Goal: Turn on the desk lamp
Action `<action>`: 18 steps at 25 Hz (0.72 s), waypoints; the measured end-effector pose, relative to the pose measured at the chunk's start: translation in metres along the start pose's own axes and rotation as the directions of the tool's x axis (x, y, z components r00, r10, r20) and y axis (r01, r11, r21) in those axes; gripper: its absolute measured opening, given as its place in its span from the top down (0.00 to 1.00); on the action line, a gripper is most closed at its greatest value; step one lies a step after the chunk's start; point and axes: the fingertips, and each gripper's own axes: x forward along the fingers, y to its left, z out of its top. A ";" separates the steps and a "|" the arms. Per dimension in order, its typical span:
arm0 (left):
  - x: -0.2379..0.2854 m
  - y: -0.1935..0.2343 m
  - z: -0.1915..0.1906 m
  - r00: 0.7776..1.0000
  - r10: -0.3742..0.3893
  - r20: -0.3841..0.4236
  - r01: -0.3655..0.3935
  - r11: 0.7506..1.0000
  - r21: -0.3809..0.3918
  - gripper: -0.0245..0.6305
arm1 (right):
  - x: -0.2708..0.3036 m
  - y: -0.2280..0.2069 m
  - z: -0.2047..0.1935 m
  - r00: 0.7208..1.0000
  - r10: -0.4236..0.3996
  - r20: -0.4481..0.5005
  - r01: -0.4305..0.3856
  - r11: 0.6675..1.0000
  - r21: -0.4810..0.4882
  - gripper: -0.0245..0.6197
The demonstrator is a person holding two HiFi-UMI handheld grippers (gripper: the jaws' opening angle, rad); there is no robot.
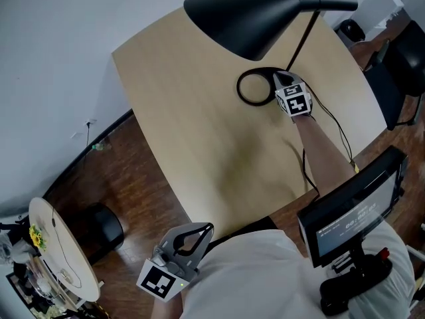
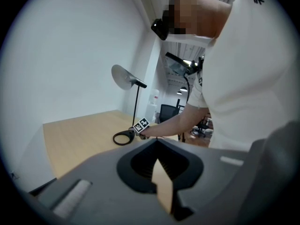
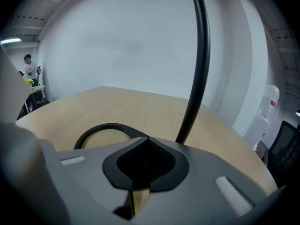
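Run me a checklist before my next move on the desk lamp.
1. Right gripper at the lamp's ring base, beside the stem: ok.
2. Right fingers together, nothing between them: ok.
3. Switch located: cannot tell; no view shows one.
4. Lamp lit: cannot tell; the shade shows no glow, but its bulb side is not plainly seen.
5. Left gripper shut, empty, held off the table and clear of the lamp: ok.
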 end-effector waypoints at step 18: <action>-0.001 -0.001 -0.005 1.000 -0.010 0.003 0.010 1.000 0.004 0.94 | 0.003 -0.007 -0.008 1.000 -0.014 0.004 0.014 1.000 0.027 0.96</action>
